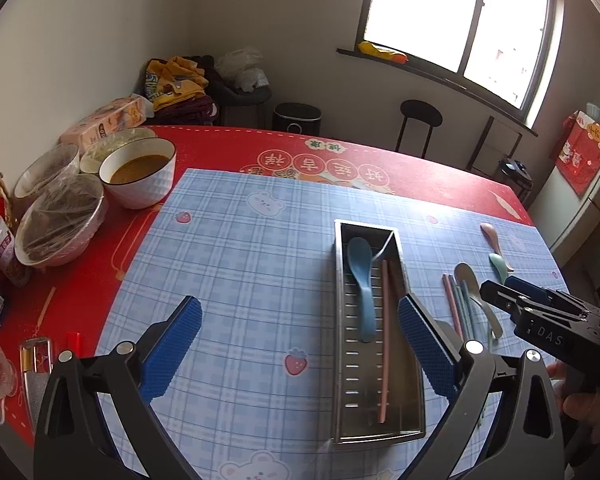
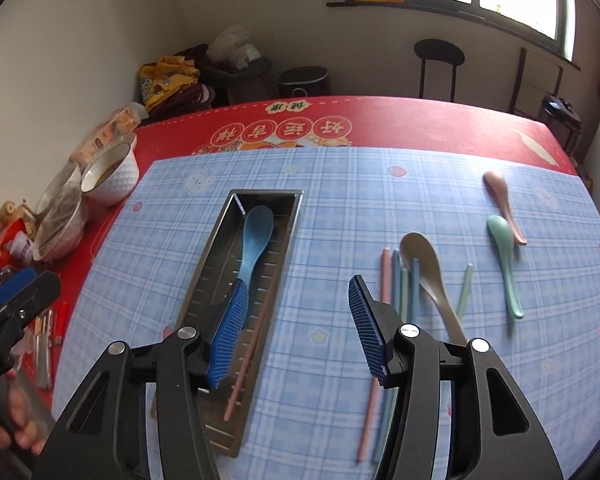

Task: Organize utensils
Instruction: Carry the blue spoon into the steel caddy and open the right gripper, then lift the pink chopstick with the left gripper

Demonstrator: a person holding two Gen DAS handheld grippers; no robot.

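A long metal utensil tray point(image 1: 342, 320) point(image 2: 216, 240) lies on the blue checked mat and holds a blue spoon point(image 1: 362, 280) point(image 2: 254, 240) and a pink chopstick point(image 1: 384, 340) point(image 2: 252, 344). Right of it lie several loose chopsticks point(image 1: 458, 304) point(image 2: 400, 284), a grey spoon point(image 1: 476, 296) point(image 2: 430, 276), a green spoon point(image 1: 499, 266) point(image 2: 506, 260) and a pink spoon point(image 1: 494, 240) point(image 2: 504, 204). My left gripper point(image 1: 300, 344) is open and empty above the mat, its right finger over the tray. My right gripper point(image 2: 296, 328) is open and empty between the tray and the loose chopsticks; it also shows in the left wrist view point(image 1: 516, 292).
Several bowls point(image 1: 138, 176) point(image 2: 112, 176), some covered in film, stand at the table's left on the red cloth. Packets and small items point(image 1: 4, 256) lie by the left edge. A stool point(image 1: 420, 120) and a bin point(image 1: 296, 118) stand beyond the table.
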